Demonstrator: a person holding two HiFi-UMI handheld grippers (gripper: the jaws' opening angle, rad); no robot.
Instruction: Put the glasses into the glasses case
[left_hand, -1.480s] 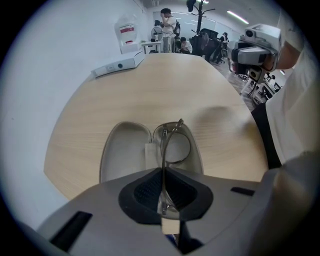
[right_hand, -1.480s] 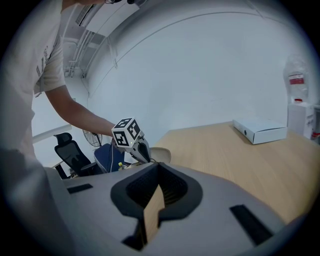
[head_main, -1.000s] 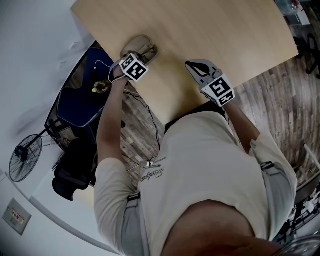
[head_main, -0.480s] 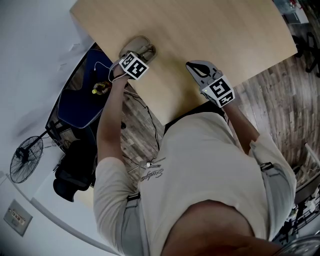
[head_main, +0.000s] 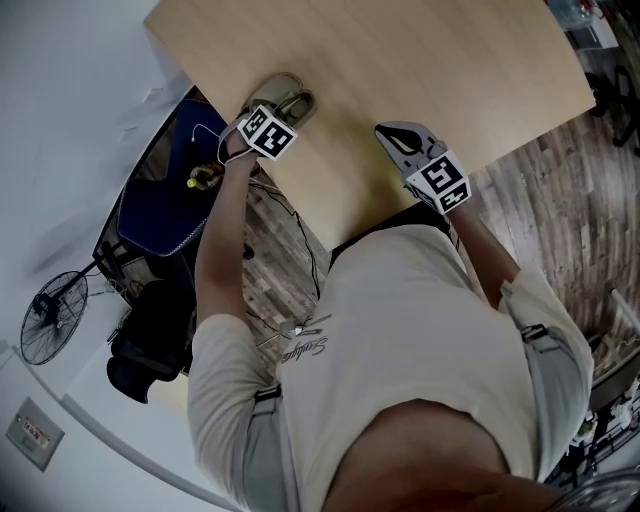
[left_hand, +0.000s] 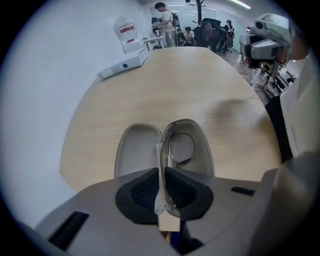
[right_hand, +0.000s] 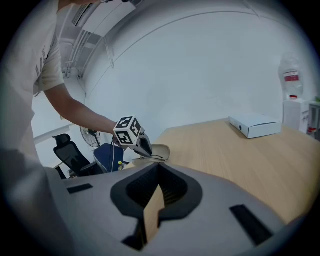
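An open grey glasses case (left_hand: 137, 150) lies near the table's edge, both halves facing up. My left gripper (left_hand: 164, 181) is shut on the folded clear-framed glasses (left_hand: 179, 148), which stand on edge over the case's right half. In the head view the left gripper (head_main: 284, 108) is at the case (head_main: 296, 98) on the table's left corner. The right gripper (head_main: 397, 136) rests over the table's near edge, well to the right of the case. Its jaws (right_hand: 157, 192) stand shut with nothing between them. From there I see the case (right_hand: 156, 150) and the left gripper (right_hand: 142, 145) beside it.
The light wooden table (head_main: 430, 60) has a white flat box (left_hand: 123, 64) and a water bottle (left_hand: 127, 31) at its far end. A blue chair (head_main: 160, 200), a black office chair (head_main: 150, 340) and a floor fan (head_main: 50, 310) stand left of the table.
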